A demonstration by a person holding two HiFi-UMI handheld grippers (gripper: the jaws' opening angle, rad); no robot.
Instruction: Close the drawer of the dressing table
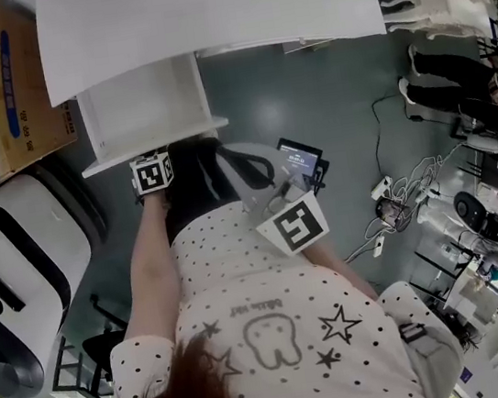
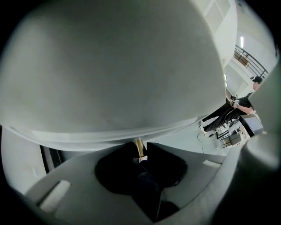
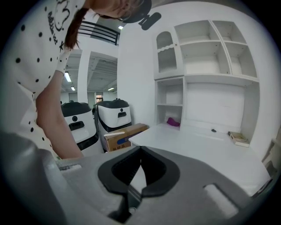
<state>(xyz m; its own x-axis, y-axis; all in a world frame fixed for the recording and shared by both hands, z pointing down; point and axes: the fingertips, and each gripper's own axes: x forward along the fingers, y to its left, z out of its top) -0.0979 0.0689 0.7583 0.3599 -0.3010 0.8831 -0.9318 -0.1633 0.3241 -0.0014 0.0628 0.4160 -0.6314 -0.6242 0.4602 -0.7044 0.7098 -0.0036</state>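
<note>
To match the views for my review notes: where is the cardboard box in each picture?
Head view: cardboard box top left, beside the tabletop.
Left gripper view: not in it.
Right gripper view: cardboard box left of centre, at the tabletop edge.
Shared landmark: the white tabletop.

1. We see the knob (image 2: pixel 138 147) only as a brass sliver between the left gripper (image 2: pixel 141 154) jaws; the blurred drawer front (image 2: pixel 109 66) covers the rest.
2. In the head view, the worktop (image 1: pixel 202 10), itself cut by the top edge, hides the back of the drawer (image 1: pixel 147 107).

Pale dotted shirt (image 1: pixel 229 252), stars (image 1: pixel 340 324), tooth print (image 1: pixel 272 340)
</note>
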